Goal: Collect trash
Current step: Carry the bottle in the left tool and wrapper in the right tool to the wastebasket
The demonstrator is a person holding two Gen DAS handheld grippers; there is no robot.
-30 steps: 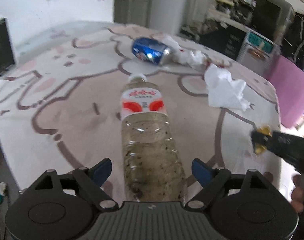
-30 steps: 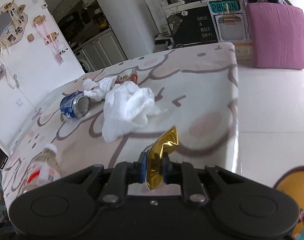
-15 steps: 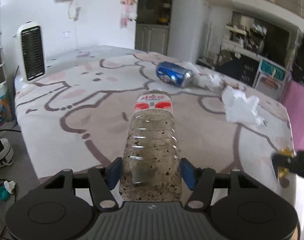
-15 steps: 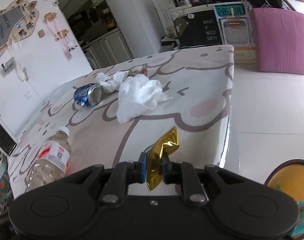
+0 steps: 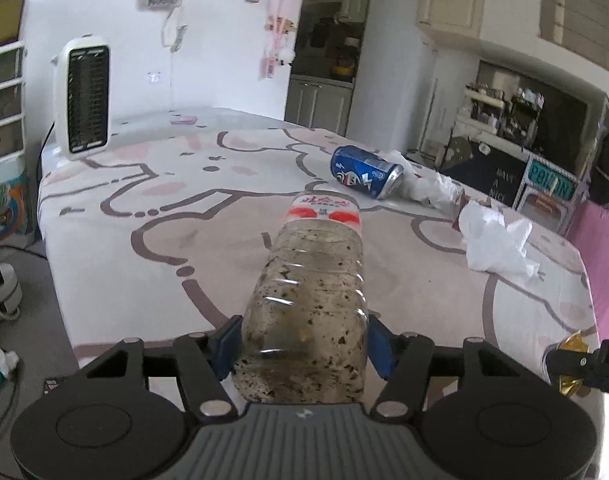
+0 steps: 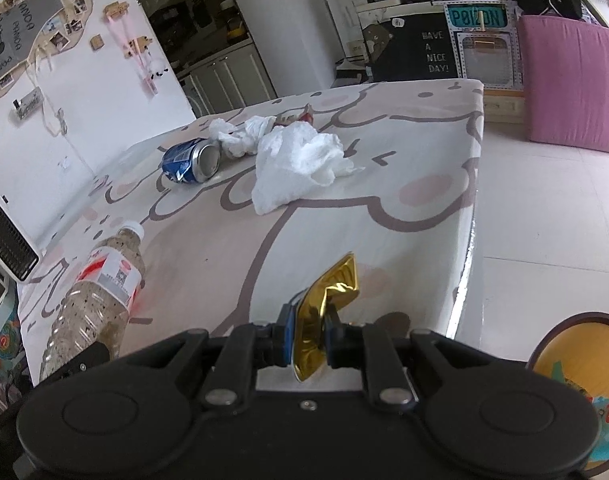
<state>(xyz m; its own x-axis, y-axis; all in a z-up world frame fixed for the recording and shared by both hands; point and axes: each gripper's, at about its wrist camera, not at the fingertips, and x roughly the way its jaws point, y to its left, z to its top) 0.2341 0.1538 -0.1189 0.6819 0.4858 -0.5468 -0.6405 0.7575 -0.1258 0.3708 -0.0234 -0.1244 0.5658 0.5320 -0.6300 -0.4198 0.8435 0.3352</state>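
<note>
The patterned table (image 6: 424, 152) ends at open tiled floor (image 6: 544, 208); near that edge the right gripper (image 6: 309, 340) pinches gold foil (image 6: 328, 296), the left gripper (image 5: 304, 344) clamps the plastic bottle (image 5: 308, 288), can (image 5: 364, 176) and tissues (image 5: 496, 244) beyond

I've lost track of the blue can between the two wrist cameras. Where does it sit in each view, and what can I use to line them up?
Left wrist view: the blue can lies on its side right of centre, in the upper half, beyond the bottle.
Right wrist view: the blue can is left of centre, open end toward the camera.
Shared landmark: the big white tissue, to the can's right in both.
</note>
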